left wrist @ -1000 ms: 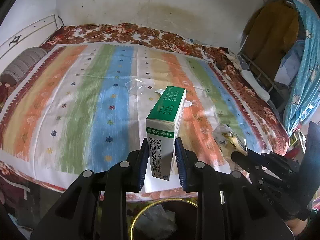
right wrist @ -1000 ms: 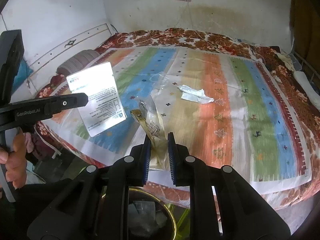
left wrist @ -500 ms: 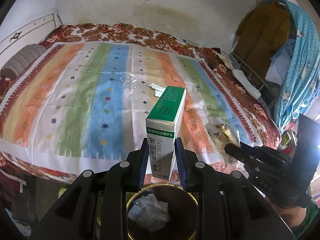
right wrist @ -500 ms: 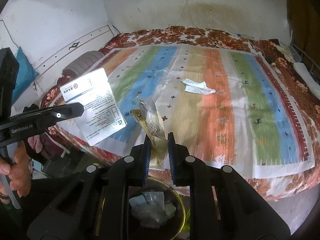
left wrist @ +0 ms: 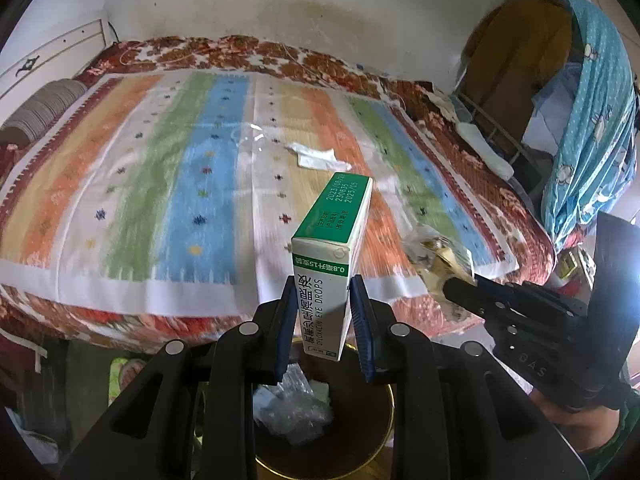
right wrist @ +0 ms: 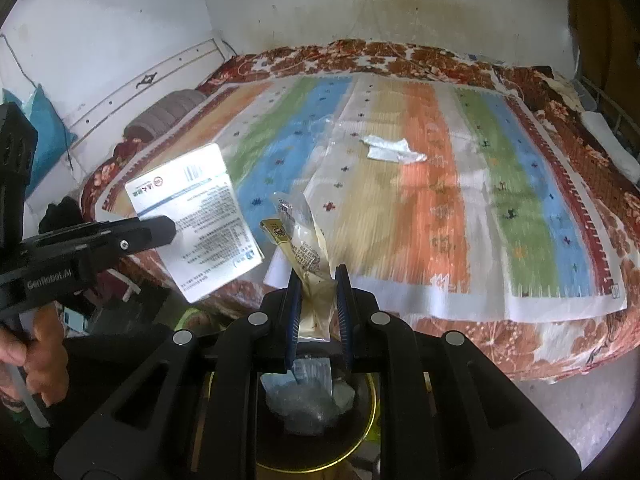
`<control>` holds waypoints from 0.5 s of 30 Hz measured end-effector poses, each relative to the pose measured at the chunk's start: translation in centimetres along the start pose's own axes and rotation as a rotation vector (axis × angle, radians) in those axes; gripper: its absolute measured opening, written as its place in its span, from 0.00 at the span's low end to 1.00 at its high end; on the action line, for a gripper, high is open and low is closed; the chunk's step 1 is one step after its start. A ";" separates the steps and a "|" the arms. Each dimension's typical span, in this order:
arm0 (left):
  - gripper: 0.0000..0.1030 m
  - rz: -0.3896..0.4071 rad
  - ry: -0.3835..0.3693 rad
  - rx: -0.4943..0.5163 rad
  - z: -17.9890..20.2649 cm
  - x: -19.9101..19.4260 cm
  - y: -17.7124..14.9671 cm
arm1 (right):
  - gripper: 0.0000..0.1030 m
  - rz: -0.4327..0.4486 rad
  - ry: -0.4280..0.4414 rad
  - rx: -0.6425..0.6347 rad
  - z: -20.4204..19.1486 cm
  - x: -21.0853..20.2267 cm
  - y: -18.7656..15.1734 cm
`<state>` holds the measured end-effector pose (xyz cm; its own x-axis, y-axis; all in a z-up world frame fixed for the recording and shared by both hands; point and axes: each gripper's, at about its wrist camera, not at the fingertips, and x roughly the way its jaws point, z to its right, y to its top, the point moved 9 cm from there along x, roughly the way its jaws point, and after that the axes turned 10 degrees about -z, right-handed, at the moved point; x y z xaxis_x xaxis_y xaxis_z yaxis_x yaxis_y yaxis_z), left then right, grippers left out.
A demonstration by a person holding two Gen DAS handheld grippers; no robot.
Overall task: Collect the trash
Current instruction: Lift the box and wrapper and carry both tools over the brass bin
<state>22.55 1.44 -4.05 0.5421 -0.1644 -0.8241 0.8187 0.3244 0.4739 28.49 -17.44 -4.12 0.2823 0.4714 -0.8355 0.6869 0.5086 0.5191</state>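
Here both tools hung over the bin (left wrist: 384, 436) beside the bed (left wrist: 200, 184), presumably so their loads could fall straight in. The left tool (left wrist: 322, 312) was clamped on an upright box (left wrist: 332, 256); the right tool (right wrist: 318, 300) pinched a wrapper (right wrist: 308, 256). More scraps, a tissue (right wrist: 392, 150) among them, lay on the bed, well apart.

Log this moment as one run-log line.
left hand-held gripper: shut on eye drops box | right hand-held gripper: shut on plastic wrapper | both above trash bin | crumpled tissue on bed
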 end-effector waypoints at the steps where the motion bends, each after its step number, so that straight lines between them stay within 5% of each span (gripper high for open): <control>1: 0.25 -0.008 0.000 0.004 0.2 0.2 -0.4 | 0.15 -0.007 -0.002 0.000 -0.1 0.1 -0.3; 15: 0.25 -0.081 -0.008 -0.055 -0.5 1.3 -3.8 | 0.15 -0.110 -0.030 0.004 -0.8 2.0 -4.6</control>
<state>20.03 0.43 -7.06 0.4767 -0.1999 -0.8561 0.8482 0.3606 0.3880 25.42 -18.24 -8.06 0.2246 0.3913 -0.8925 0.7177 0.5531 0.4231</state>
